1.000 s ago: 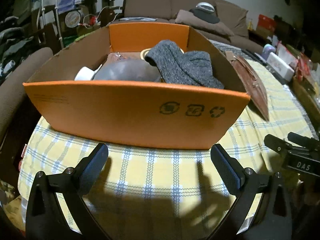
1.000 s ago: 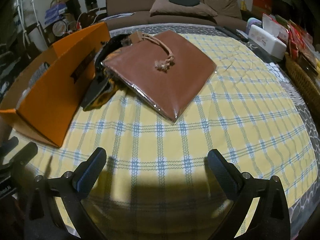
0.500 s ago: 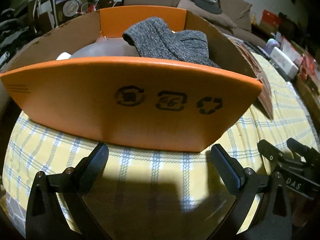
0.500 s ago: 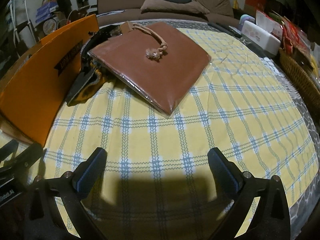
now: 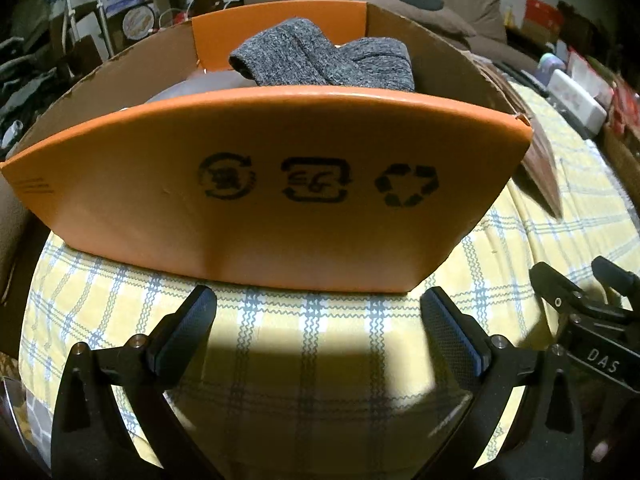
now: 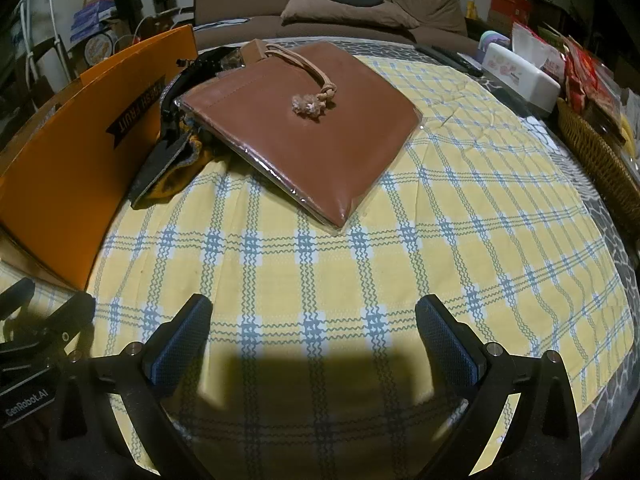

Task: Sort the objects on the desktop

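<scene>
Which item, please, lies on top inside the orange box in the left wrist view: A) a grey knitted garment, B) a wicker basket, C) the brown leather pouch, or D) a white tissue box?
A: a grey knitted garment rises above the rim of the orange box, while the brown leather pouch lies outside it on the checked tablecloth.

Left faces box (image 5: 256, 200) closely; right overlooks tablecloth (image 6: 360, 264).
</scene>
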{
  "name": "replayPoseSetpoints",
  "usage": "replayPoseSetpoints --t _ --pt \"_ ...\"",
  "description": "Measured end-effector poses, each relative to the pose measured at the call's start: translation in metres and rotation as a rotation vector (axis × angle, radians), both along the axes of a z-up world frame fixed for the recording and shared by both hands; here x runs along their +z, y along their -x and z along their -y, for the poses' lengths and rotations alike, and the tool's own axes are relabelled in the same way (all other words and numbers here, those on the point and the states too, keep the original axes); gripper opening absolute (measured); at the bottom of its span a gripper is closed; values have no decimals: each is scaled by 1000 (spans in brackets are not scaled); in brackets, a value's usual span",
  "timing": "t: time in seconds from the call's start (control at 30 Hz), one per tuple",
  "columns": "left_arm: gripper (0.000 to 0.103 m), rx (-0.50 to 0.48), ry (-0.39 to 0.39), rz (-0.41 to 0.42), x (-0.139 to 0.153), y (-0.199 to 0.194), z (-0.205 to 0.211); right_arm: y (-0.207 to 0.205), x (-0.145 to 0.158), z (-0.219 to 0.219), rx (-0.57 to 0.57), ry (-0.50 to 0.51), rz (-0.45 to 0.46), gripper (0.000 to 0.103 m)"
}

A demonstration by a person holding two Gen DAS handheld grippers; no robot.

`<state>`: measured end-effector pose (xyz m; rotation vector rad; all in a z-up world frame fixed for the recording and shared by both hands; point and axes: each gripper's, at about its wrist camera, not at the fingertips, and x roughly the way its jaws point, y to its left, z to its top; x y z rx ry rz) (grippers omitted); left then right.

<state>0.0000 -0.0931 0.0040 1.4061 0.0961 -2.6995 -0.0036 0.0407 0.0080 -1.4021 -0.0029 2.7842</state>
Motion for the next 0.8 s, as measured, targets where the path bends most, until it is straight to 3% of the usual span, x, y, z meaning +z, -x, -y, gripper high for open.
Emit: replayPoseSetpoints --t 0.8 --pt "103 0 0 1 -1 0 -1 0 0 1 0 0 0 103"
